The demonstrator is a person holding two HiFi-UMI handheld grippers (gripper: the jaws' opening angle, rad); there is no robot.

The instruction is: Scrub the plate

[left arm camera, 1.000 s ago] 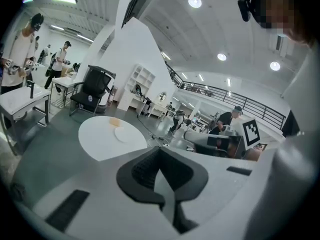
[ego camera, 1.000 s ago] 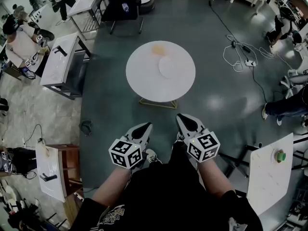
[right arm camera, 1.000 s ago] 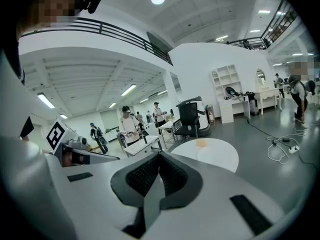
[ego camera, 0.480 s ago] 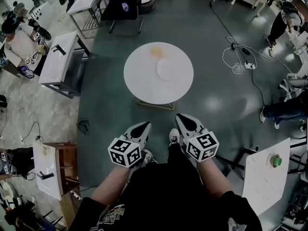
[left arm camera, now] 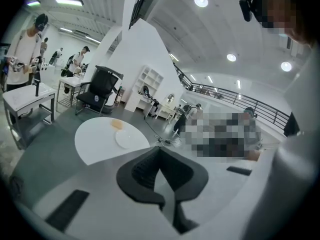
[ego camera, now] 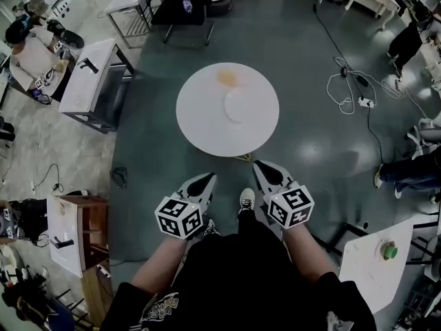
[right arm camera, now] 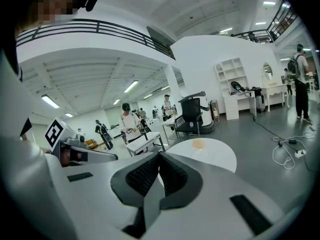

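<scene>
A round white table (ego camera: 200, 126) stands ahead on the grey floor. On it lie a white plate (ego camera: 239, 105) and, just beyond it, an orange sponge (ego camera: 227, 77). The left gripper view shows the plate (left arm camera: 126, 138) and the sponge (left arm camera: 116, 124) too; the right gripper view shows only the sponge (right arm camera: 198, 144). My left gripper (ego camera: 207, 180) and right gripper (ego camera: 260, 167) are held side by side in front of me, short of the table's near edge. Both are shut with nothing between their jaws.
A black office chair (ego camera: 185, 5) stands beyond the table. White desks (ego camera: 86, 81) are at the left, with people around them. Cables and a power strip (ego camera: 363, 102) lie on the floor at the right. A small white table (ego camera: 372, 264) with a green object stands at the lower right.
The table has come closer to both grippers in the head view as I step toward it. My foot now shows between the grippers. Both grippers stay shut.
</scene>
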